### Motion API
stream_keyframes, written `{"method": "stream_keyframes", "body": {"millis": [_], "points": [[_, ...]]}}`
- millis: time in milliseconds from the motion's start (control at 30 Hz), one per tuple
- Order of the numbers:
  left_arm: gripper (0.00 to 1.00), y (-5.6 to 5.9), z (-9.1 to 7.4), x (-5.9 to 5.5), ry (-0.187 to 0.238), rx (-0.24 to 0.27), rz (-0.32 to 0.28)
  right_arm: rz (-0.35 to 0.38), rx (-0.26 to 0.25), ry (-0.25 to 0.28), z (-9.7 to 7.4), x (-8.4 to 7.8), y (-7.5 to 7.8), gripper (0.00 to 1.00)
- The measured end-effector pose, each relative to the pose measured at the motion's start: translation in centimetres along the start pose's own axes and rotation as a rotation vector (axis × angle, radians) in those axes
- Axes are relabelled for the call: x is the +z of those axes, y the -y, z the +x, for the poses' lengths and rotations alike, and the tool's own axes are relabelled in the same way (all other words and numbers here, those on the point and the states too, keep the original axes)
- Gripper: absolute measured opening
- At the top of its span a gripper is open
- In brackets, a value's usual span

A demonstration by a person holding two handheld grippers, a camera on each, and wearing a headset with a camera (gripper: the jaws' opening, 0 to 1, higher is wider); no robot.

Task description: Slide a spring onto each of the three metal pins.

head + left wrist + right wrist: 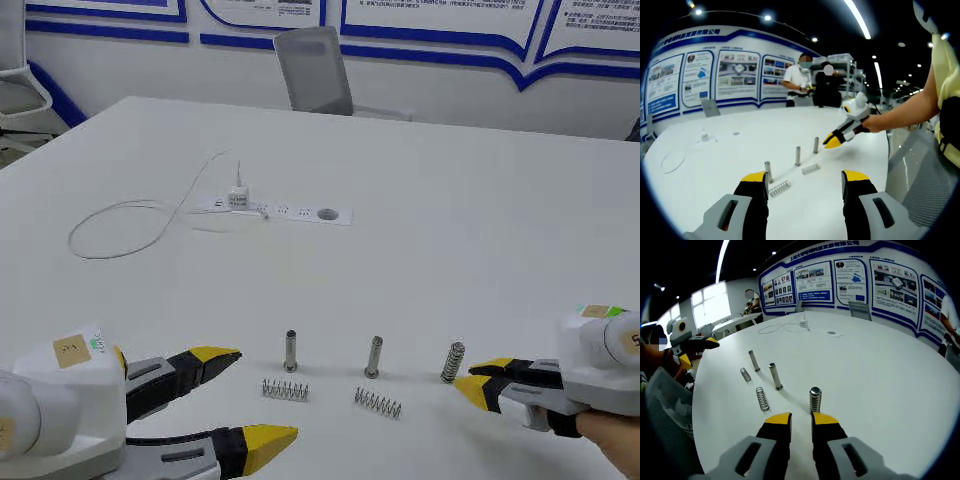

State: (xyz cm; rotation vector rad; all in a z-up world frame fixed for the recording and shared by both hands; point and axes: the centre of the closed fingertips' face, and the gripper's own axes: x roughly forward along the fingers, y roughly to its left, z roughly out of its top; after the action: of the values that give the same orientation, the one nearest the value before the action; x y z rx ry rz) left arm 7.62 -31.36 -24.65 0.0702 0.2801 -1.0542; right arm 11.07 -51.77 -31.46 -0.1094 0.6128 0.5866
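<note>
Three metal pins stand in a row on the white table (480,220). The left pin (290,350) and middle pin (374,356) are bare. The right pin (453,362) has a spring around it, also seen in the right gripper view (815,399). Two loose springs lie in front of the bare pins, one (285,390) on the left and one (377,402) in the middle. My left gripper (250,398) is wide open and empty just left of the left spring (780,188). My right gripper (478,378) sits just right of the sprung pin, jaws a narrow gap apart, holding nothing.
A white power strip (290,211) with a plug and a looping cable (120,225) lies mid-table. A grey chair (315,70) stands at the far edge. Two people (805,80) stand beyond the table in the left gripper view.
</note>
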Motion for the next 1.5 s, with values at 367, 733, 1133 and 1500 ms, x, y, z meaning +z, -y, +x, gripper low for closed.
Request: {"method": "stream_keyframes", "body": {"millis": [367, 733, 1133, 1500], "points": [[0.60, 0.5, -0.1, 0.1, 0.001, -0.010, 0.006, -0.099, 0.108, -0.011, 1.4, 1.9, -5.0, 0.17], [0.60, 0.7, -0.3, 0.2, 0.003, -0.007, 0.008, -0.228, 0.190, -0.116, 4.9, 2.8, -7.6, 0.17], [0.60, 0.7, -0.3, -0.1, -0.004, -0.003, 0.000, -0.316, 0.221, -0.243, 7.8, 1.5, -8.2, 0.17], [0.60, 0.4, -0.4, -0.4, -0.004, 0.002, -0.008, -0.349, 0.232, -0.299, 8.9, 1.1, -8.1, 0.15]]}}
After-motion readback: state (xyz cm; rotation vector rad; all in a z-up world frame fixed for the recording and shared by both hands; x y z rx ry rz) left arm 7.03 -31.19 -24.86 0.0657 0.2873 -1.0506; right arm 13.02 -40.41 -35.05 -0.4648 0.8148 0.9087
